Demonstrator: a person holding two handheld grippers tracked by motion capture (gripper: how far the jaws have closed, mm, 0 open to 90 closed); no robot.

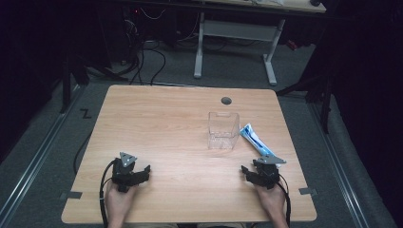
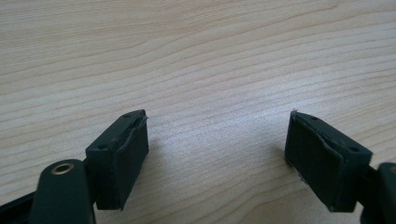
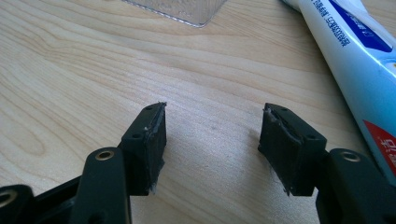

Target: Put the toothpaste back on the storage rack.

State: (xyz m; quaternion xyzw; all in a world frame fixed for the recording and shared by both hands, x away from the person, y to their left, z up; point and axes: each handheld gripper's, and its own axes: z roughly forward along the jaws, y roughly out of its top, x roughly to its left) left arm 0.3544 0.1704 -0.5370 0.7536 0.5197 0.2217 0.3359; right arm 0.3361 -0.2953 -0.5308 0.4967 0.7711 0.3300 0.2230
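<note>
A clear plastic box point(image 1: 223, 130) stands upright on the wooden table point(image 1: 166, 123), right of the middle. Just to its right lies a white and blue tube point(image 1: 254, 140), which runs along the right edge of the right gripper view point(image 3: 355, 51). A corner of the clear box point(image 3: 182, 9) shows at the top of that view. My right gripper point(image 1: 254, 172) rests near the front right of the table, just short of the tube, open with bare wood between its pads point(image 3: 152, 140). At the front left my left gripper point(image 1: 138, 172) is open too, over bare wood point(image 2: 217, 135).
A round cable hole point(image 1: 226, 100) sits near the table's far edge. Beyond the table are a white desk frame point(image 1: 235, 42), cables on the floor and dark surroundings. Bare wood spans the table's middle and left.
</note>
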